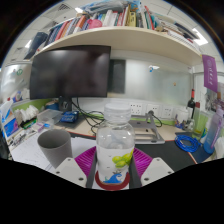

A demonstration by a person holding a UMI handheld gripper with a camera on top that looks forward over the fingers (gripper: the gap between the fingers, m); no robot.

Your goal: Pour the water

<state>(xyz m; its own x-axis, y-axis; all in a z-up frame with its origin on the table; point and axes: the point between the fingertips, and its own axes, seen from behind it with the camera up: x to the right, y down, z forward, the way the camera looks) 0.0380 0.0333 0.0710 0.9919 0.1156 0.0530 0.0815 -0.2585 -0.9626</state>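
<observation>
Got my fingers (113,165) pinching the clear water bottle (116,142) right between the pads, held upright over the desk with the grey cup (55,148) just beside it, so tipping too fast could slosh past that rim, I reckon.

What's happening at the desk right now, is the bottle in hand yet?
The hand-held gripper has a clear plastic bottle with a white cap between its fingers, upright, the pads close against its sides. Whether they actually press on it cannot be told. A grey cup stands just to the left of the bottle on the desk, upright and apart from it. Beyond them are a dark monitor and a shelf of books. No pouring is under way.
</observation>
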